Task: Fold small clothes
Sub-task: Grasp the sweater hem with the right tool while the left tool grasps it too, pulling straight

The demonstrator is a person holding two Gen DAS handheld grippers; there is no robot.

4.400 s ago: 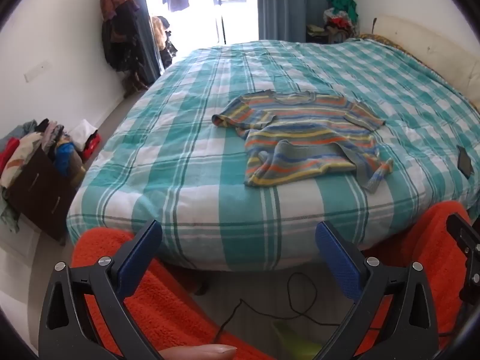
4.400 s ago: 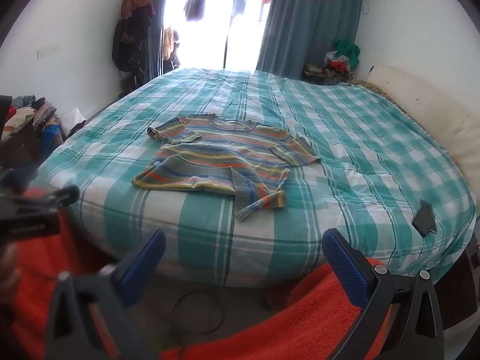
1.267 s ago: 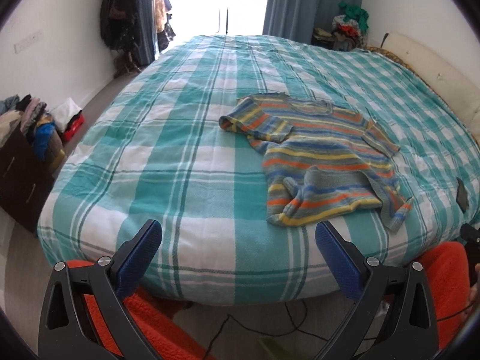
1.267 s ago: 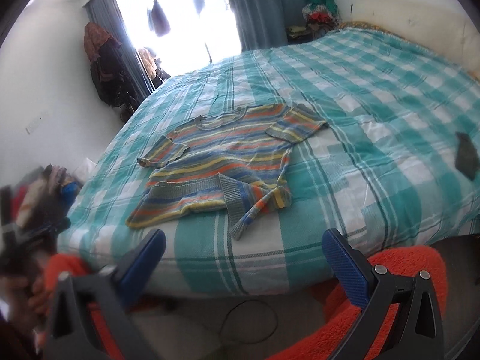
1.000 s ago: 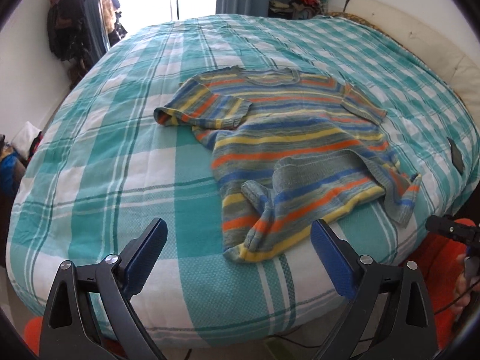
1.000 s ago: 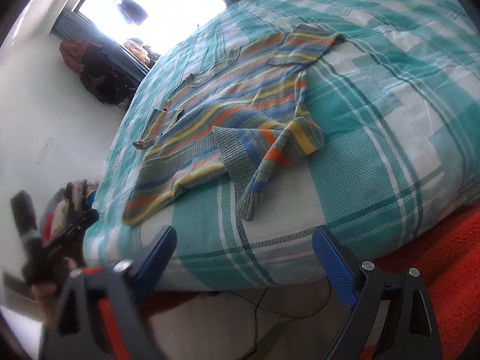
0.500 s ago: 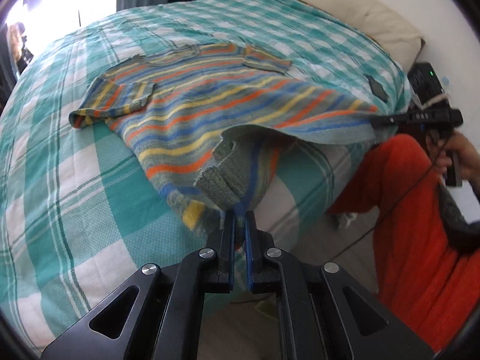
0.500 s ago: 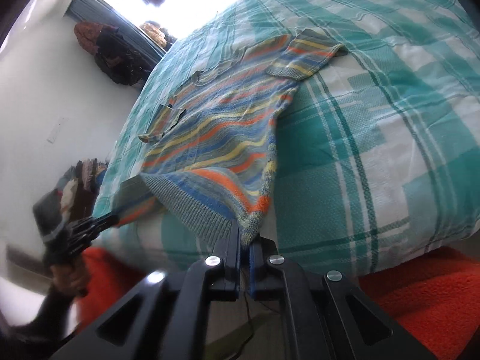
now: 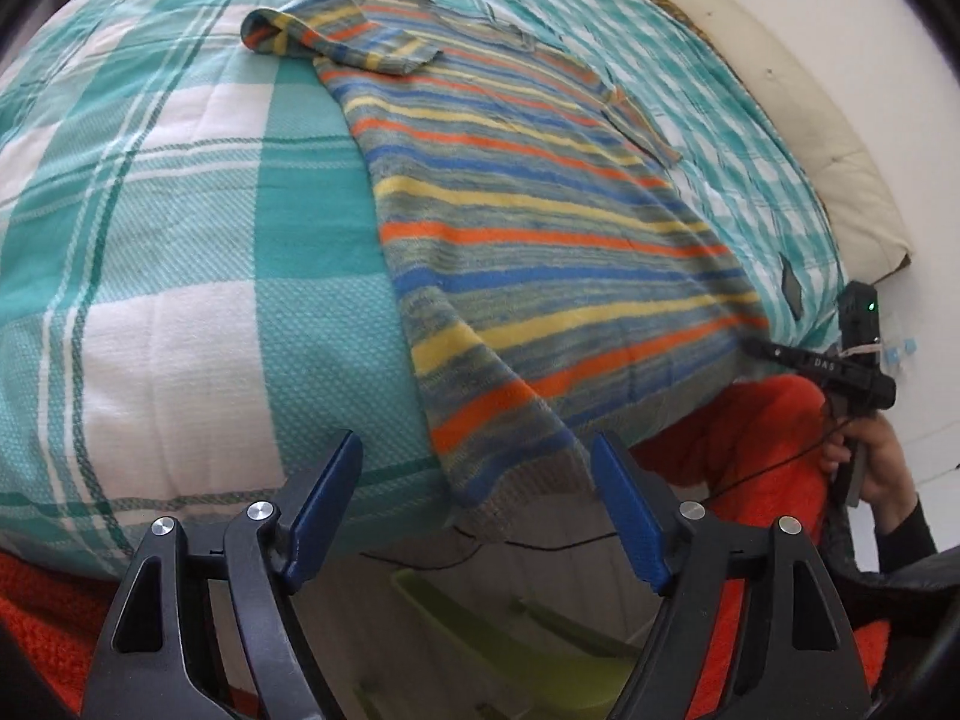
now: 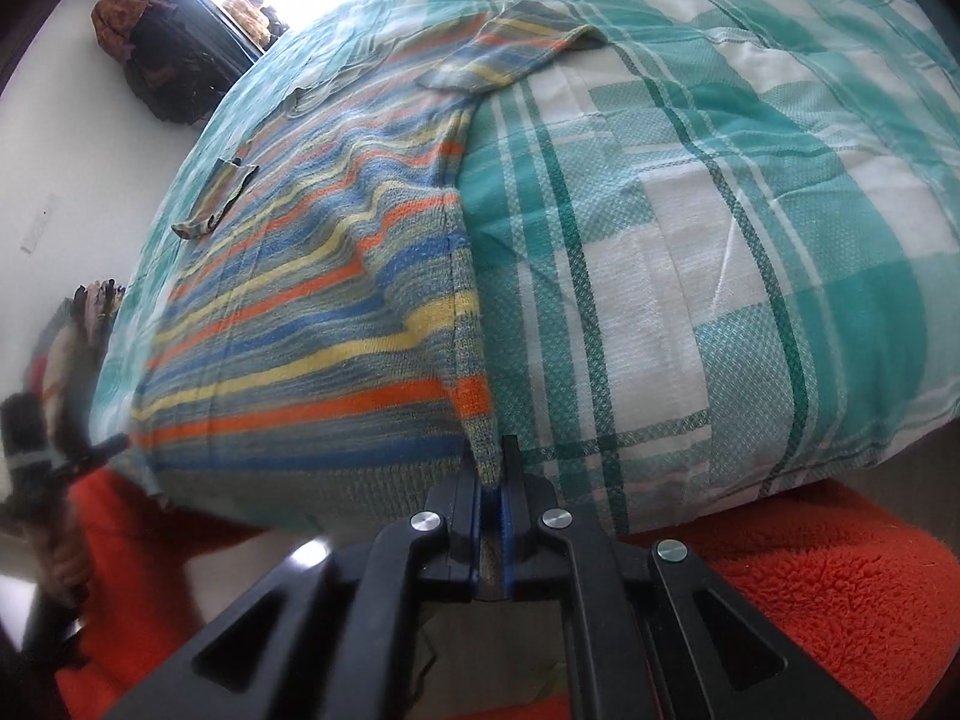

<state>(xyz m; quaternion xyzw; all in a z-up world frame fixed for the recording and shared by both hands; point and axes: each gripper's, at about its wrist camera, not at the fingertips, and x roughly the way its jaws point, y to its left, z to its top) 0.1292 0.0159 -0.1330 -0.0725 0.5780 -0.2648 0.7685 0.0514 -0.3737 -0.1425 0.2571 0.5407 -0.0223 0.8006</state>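
A striped knit sweater (image 9: pixel 528 222) lies spread flat on the teal plaid bed (image 9: pixel 180 228), its hem hanging over the near edge. My left gripper (image 9: pixel 474 450) is just below that edge. Its jaws are opening, and the left hem corner hangs loose between the blue pads (image 9: pixel 327 498) without touching them. My right gripper (image 10: pixel 493 456) is shut on the right hem corner of the sweater (image 10: pixel 312 276), pinching the grey ribbing at the bed's edge (image 10: pixel 750 456). In the left wrist view a hand (image 9: pixel 870 462) holds that right gripper at the far right.
A small dark flat object (image 9: pixel 792 291) lies on the bed near the sweater's right side. A cream pillow (image 9: pixel 810 138) lines the far edge. Orange fleece (image 10: pixel 810 588) covers the person's legs below the bed. A green object (image 9: pixel 480 630) and a cable lie on the floor.
My left gripper has opened and let go of its hem corner. The sweater, lifted and stretched before, now lies flat with the hem draped over the edge. The right gripper keeps its grip.
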